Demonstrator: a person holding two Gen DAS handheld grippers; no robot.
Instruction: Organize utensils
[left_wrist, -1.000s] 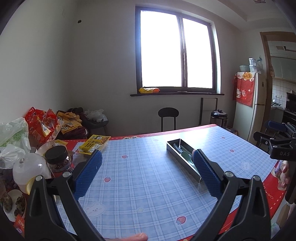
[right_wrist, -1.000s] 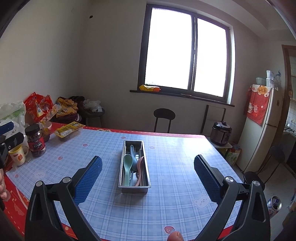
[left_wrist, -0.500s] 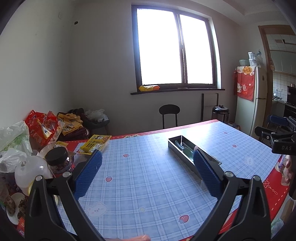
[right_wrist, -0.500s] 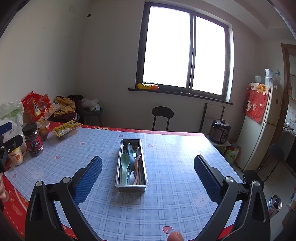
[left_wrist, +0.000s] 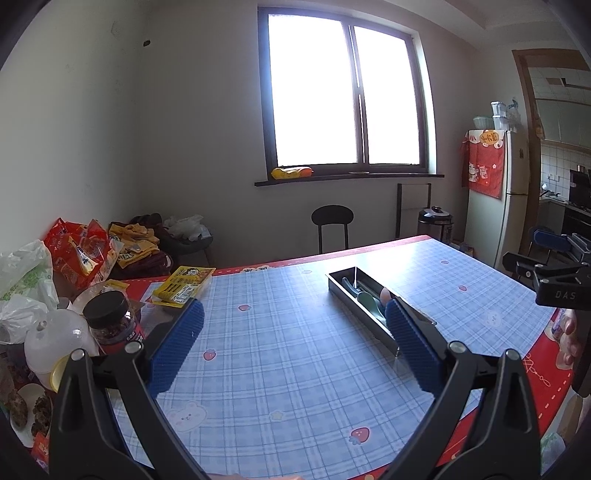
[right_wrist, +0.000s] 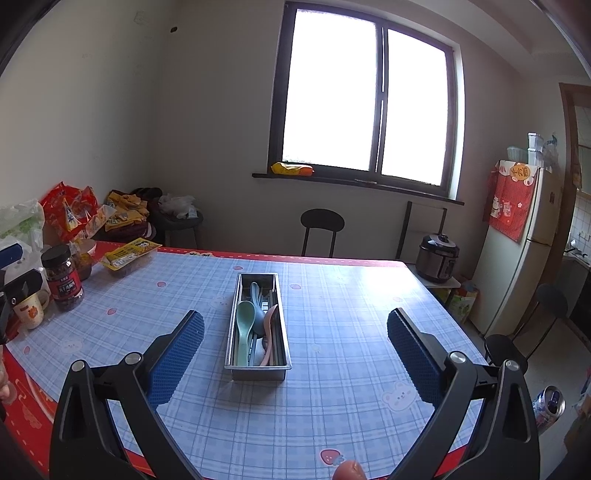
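Note:
A long steel utensil tray (right_wrist: 282, 325) lies on the blue plaid tablecloth, in the middle of the right wrist view. It holds a green spoon (right_wrist: 244, 325), a blue spoon (right_wrist: 255, 295), a pink spoon (right_wrist: 270, 325) and some metal cutlery. My right gripper (right_wrist: 295, 350) is open and empty, held above the table near the tray's near end. My left gripper (left_wrist: 291, 343) is open and empty, to the left of the tray (left_wrist: 345, 293), whose near end its right finger hides. The right gripper (left_wrist: 554, 273) shows at the left wrist view's right edge.
At the table's left edge stand a dark-lidded jar (right_wrist: 62, 277), a cartoon mug (right_wrist: 31, 314), a yellow snack pack (right_wrist: 129, 253), plastic bags and snack bags. A black chair (right_wrist: 321, 229) stands behind the table. A rice cooker (right_wrist: 437, 256) and a fridge (right_wrist: 517, 240) stand to the right.
Both views have drifted slightly; the tray sits a little lower and nearer in the right wrist view. Both grippers stay open and empty.

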